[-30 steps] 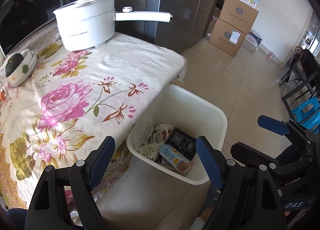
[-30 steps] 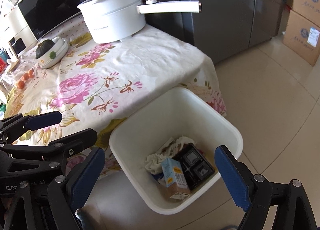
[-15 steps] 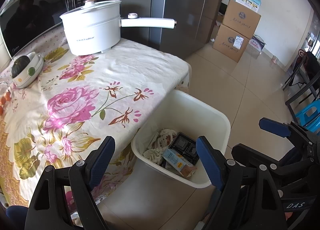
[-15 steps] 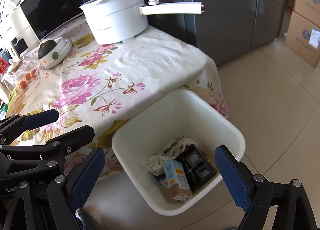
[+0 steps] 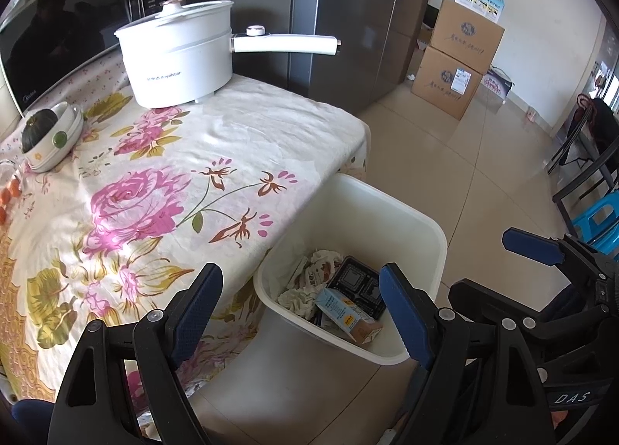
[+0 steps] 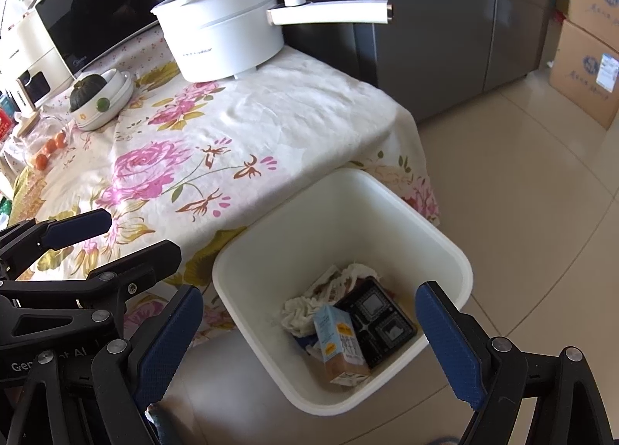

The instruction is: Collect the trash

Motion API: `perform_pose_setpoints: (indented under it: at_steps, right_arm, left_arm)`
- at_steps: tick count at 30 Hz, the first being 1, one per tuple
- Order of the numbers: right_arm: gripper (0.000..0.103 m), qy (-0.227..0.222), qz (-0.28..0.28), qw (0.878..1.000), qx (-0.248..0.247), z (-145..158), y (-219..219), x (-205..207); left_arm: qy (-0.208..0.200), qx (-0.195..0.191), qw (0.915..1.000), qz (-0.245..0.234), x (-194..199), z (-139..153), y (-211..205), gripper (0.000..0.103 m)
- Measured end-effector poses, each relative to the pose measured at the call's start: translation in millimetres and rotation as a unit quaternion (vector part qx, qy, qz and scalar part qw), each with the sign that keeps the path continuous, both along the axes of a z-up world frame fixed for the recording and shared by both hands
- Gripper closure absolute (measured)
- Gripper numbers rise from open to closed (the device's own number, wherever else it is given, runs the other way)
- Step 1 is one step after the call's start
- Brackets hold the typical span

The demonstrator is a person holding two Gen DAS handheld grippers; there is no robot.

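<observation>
Down on the tiled floor, just beside the flower-clothed bench point(image 5: 216, 143), the white square plastic bin point(image 6: 445, 240) holds a small milk carton point(image 6: 340, 340), a black plastic tray point(image 6: 381, 319) and crumpled white paper point(image 6: 300, 311). Both the left gripper point(image 5: 300, 303) and right gripper point(image 6: 309, 332) hover above it, jaws spread wide and empty

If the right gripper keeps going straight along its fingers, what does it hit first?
Probably the trash in the white bin: the open right gripper points down at the small carton and black tray. Depth is unclear.

Each claw point(image 5: 298, 305) is black-framed, silver-screwed, blue-padded; right claw point(image 6: 309, 323) lettering possibly reads "DAS".
</observation>
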State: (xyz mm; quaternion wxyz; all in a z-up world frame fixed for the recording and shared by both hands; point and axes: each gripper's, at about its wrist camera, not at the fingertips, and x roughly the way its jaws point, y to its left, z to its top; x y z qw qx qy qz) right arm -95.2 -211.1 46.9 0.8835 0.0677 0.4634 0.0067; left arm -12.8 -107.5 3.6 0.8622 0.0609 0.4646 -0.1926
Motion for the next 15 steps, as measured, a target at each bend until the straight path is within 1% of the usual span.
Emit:
perform_pose_setpoints:
  at_steps: [15]
  right_arm:
    - [0.01, 0.003, 0.0, 1.0, 0.001, -1.9, -0.2, 0.0]
  left_arm:
    - [-0.003, 0.002, 1.0, -0.001, -1.2, -1.4, -1.5, 0.018]
